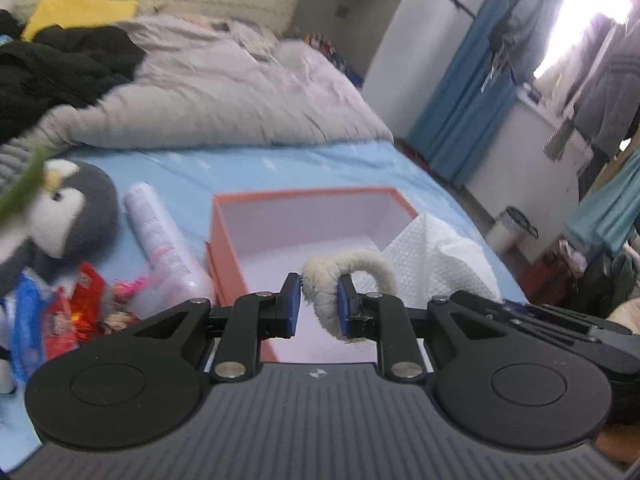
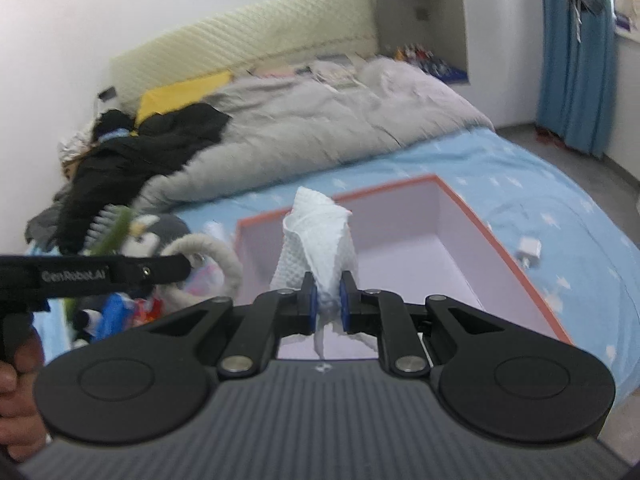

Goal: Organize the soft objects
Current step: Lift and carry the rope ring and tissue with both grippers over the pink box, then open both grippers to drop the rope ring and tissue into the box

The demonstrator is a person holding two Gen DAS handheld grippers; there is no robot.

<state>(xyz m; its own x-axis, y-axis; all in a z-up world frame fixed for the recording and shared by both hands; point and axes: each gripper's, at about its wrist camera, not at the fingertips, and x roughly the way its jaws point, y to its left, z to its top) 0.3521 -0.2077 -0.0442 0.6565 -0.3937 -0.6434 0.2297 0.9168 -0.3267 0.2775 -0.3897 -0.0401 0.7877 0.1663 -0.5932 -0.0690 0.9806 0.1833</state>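
My left gripper (image 1: 319, 305) is shut on a cream fuzzy loop (image 1: 360, 268), which arcs up over the right pad. It hangs above the near end of an open orange box (image 1: 224, 240) with a pale lilac inside. To its right is a white paper towel (image 1: 432, 256). In the right wrist view my right gripper (image 2: 328, 305) is shut on that paper towel (image 2: 320, 236), which stands up over the orange box (image 2: 504, 236). The left gripper (image 2: 180, 268) comes in from the left with the fuzzy loop (image 2: 224, 260). Nothing shows inside the box.
On the blue sheet left of the box lie a grey penguin plush (image 1: 68, 208), a pink-white bottle (image 1: 160, 240) and several snack packets (image 1: 60, 312). A grey duvet (image 1: 224, 92) and black clothes (image 1: 60, 76) lie behind. A white charger (image 2: 530, 250) sits right of the box.
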